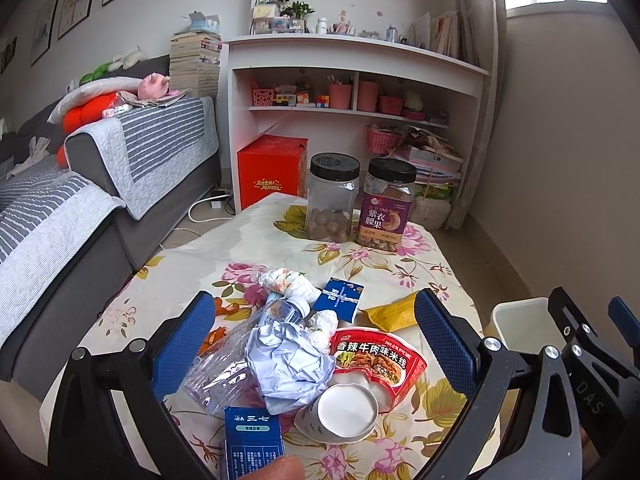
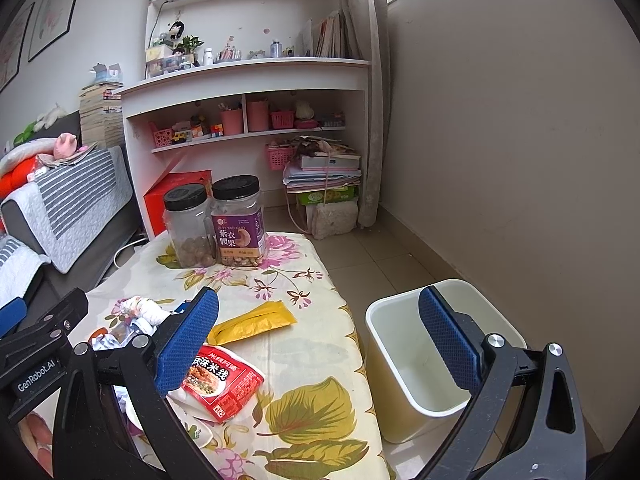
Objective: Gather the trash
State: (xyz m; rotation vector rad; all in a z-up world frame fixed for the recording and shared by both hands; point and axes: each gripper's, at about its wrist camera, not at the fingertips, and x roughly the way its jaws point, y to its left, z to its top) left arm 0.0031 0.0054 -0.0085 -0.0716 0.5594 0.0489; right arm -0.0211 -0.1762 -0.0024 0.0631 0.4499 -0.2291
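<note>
left wrist view: the left gripper (image 1: 316, 340) hangs released, jaws wide and holding nothing, over a heap of trash on the floral table (image 1: 420, 276). between the blue pads lie a crushed clear bottle (image 1: 240, 344), crumpled paper (image 1: 286, 364), a red noodle packet (image 1: 376, 356) and an upturned paper cup (image 1: 344, 410). a blue box (image 1: 252, 444) sits at 6 o'clock, a yellow wrapper (image 1: 394, 314) at 2 o'clock. at 12 o'clock two black-lidded jars stand side by side: a clear jar (image 1: 332, 200) about a third full of brown nuts, a purple-labelled jar (image 1: 388, 206) of cashews.

right wrist view: the right gripper (image 2: 320, 340) is also released and empty. at 3 o'clock, beside the table on the floor, a white bin (image 2: 384, 360) stands with nothing inside.
</note>
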